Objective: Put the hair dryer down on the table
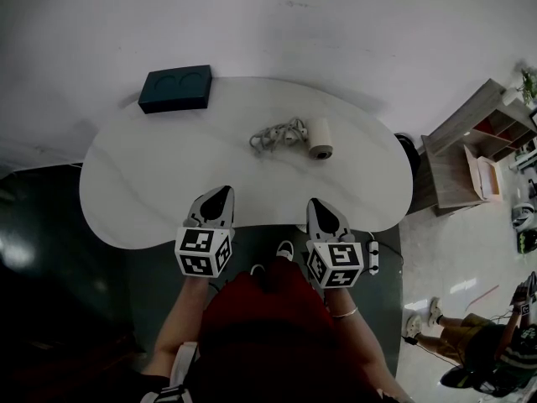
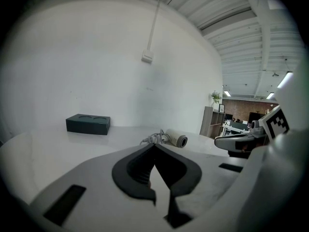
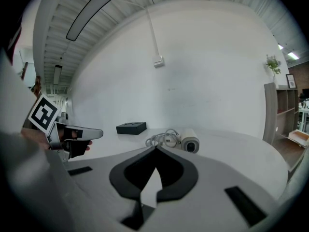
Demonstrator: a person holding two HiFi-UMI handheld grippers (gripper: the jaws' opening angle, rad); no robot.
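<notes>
Dark-teal in colour, a box [image 1: 175,88] is seen at ten o'clock on the white table [image 1: 151,183]. At seven o'clock the left gripper [image 1: 223,191] is held over the near edge, jaws clenched together on nothing. The hair dryer [image 1: 320,138] is laid on the tabletop at about one o'clock, well apart from both grippers, with its cord [image 1: 275,135] bundled just beside it at nine o'clock. At five o'clock the right gripper [image 1: 315,202] is held likewise, jaws pressed together and empty. A wooden shelf unit [image 1: 470,154] is seen off the table at three o'clock.
</notes>
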